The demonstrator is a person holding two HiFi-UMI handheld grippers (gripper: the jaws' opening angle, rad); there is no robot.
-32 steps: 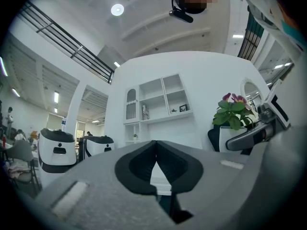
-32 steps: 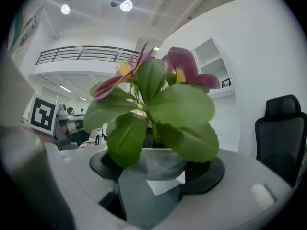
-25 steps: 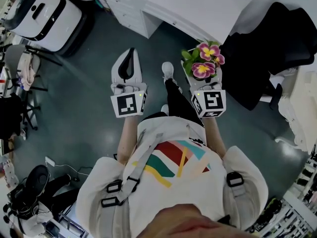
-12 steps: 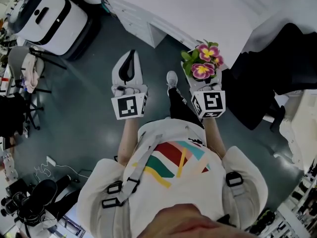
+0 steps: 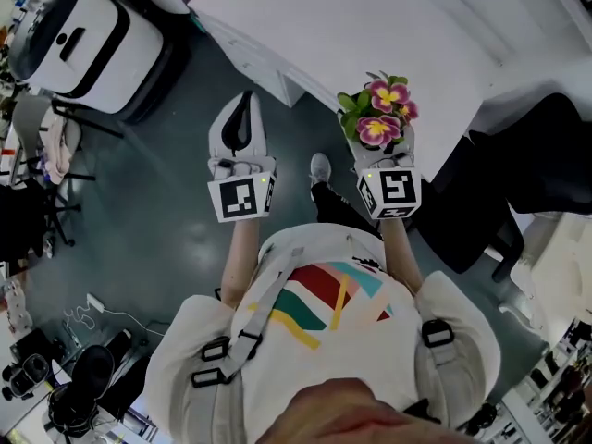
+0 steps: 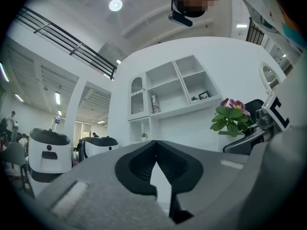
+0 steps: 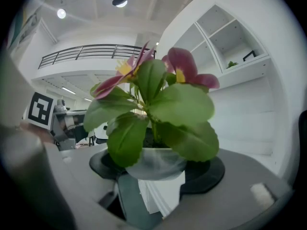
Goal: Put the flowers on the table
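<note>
The potted flowers (image 5: 381, 117) have magenta petals with yellow centres above broad green leaves, rooted in a small pale pot (image 7: 156, 163). The plant stands upright, its pot clamped between the jaws of the right gripper (image 5: 380, 139). In the head view it overlaps the near edge of the bare white table (image 5: 370, 26).
</note>
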